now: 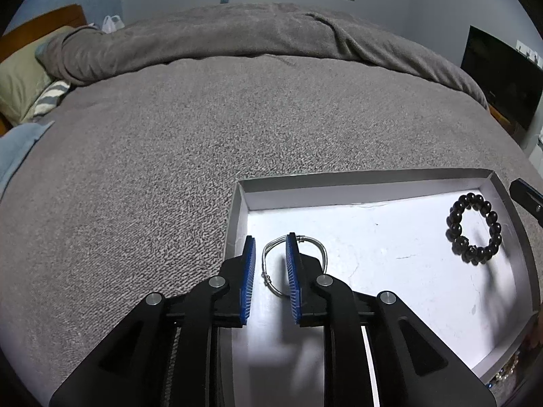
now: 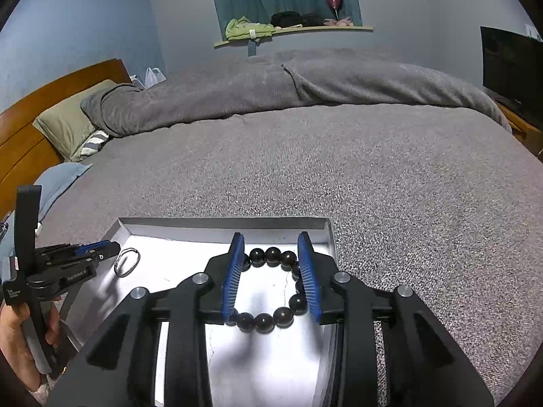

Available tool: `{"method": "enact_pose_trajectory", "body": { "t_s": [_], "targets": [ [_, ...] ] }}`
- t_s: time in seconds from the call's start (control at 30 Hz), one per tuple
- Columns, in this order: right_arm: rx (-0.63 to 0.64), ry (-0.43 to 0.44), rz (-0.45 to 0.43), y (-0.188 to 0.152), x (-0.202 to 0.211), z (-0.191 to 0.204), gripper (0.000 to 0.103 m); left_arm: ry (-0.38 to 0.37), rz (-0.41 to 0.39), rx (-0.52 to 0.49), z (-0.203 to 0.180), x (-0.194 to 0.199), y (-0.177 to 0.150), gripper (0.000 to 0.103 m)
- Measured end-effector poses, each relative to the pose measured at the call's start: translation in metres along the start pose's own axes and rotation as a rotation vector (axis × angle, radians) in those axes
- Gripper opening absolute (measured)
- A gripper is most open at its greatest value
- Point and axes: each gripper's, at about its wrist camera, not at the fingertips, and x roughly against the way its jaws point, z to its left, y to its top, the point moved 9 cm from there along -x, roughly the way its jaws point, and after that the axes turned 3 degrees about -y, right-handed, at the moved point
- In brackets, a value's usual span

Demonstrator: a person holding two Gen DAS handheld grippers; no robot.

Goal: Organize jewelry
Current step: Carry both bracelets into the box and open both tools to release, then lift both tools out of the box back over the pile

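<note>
- Left wrist view: left gripper (image 1: 269, 261) hangs over a white tray (image 1: 373, 178) on a grey bed (image 1: 152, 169), jaws slightly parted, gripping nothing; a silver bangle (image 1: 268, 276) lies flat below, one side between the pads.
- Right gripper (image 2: 271, 273), also parted, straddles a black bead bracelet (image 2: 268, 320) lying in the tray's right end.
- Judgement: lift both straight up so neither pad snags.

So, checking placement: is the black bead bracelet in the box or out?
In: the black bead bracelet lies flat on the box floor, inside its walls.
</note>
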Motion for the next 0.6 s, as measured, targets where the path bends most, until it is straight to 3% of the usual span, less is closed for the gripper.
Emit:
{"method": "enact_pose_trajectory", "body": {
  "t_s": [0.13, 0.27, 0.33, 0.43, 0.5, 0.6],
  "targets": [
    [-0.017, -0.003, -0.018, 0.003, 0.011, -0.001, 0.047, -0.006, -0.028, 0.008, -0.002, 0.011, 0.002, 0.042],
    [-0.031, -0.010, -0.038, 0.005, 0.025, -0.002, 0.063, 0.007, -0.050, -0.002, -0.007, 0.024, 0.000, 0.053],
    [-0.031, -0.011, -0.037, 0.004, 0.033, -0.001, 0.066, 0.018, -0.063, -0.005, -0.010, 0.031, -0.001, 0.065],
    [-0.034, -0.014, -0.051, 0.001, 0.045, 0.001, 0.084, 0.010, -0.077, 0.001, -0.015, 0.044, -0.004, 0.067],
    [-0.036, -0.009, -0.058, -0.001, 0.054, 0.003, 0.088, 0.012, -0.086, -0.001, -0.019, 0.052, -0.007, 0.075],
    [-0.035, -0.004, -0.066, -0.007, 0.068, 0.006, 0.093, 0.031, -0.097, -0.017, -0.022, 0.063, -0.011, 0.075]
  ]
}}
